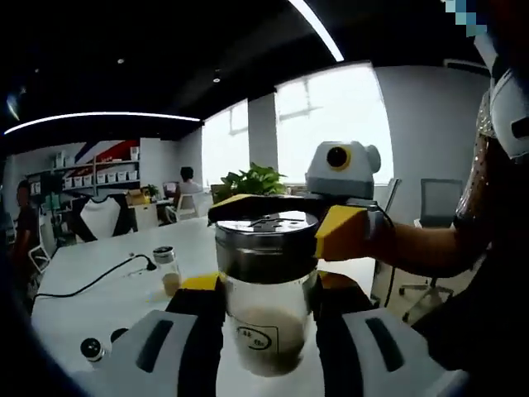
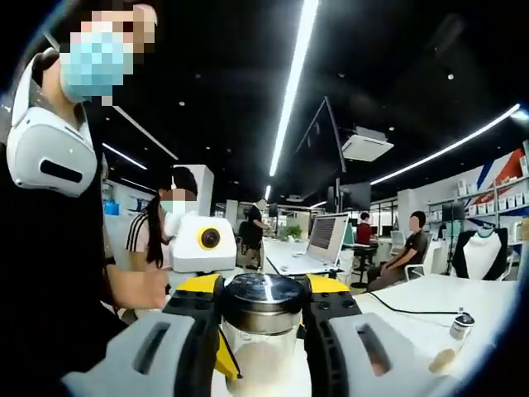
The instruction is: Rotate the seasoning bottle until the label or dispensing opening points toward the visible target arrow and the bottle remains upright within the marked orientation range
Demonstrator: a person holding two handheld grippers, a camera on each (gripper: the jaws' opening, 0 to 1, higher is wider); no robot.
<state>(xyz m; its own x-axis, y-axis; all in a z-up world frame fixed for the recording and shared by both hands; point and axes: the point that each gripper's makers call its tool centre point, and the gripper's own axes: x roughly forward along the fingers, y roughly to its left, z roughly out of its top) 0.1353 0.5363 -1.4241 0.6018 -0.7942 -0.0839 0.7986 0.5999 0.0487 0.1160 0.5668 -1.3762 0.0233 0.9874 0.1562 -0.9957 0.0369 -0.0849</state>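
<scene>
The seasoning bottle (image 1: 266, 318) is a clear glass jar with a steel lid (image 1: 266, 240) and pale powder at the bottom. It stands upright above the white table (image 1: 99, 306). A small framed label (image 1: 258, 337) faces the left gripper view. My left gripper (image 1: 269, 285) is shut on the glass body. From the right, my right gripper (image 1: 291, 219) closes its yellow fingertips (image 1: 337, 233) around the lid. In the right gripper view the same bottle (image 2: 263, 331) sits between the jaws of the right gripper (image 2: 263, 289), with its lid (image 2: 264, 298) uppermost.
A second small bottle (image 1: 168, 269) and a black cable (image 1: 91, 285) lie on the table to the left. A plant (image 1: 252, 178) stands behind. A laptop (image 2: 321, 240), a cable (image 2: 405, 313) and a small bottle (image 2: 457, 327) are on the table. The person's arm (image 1: 430, 248) is at the right.
</scene>
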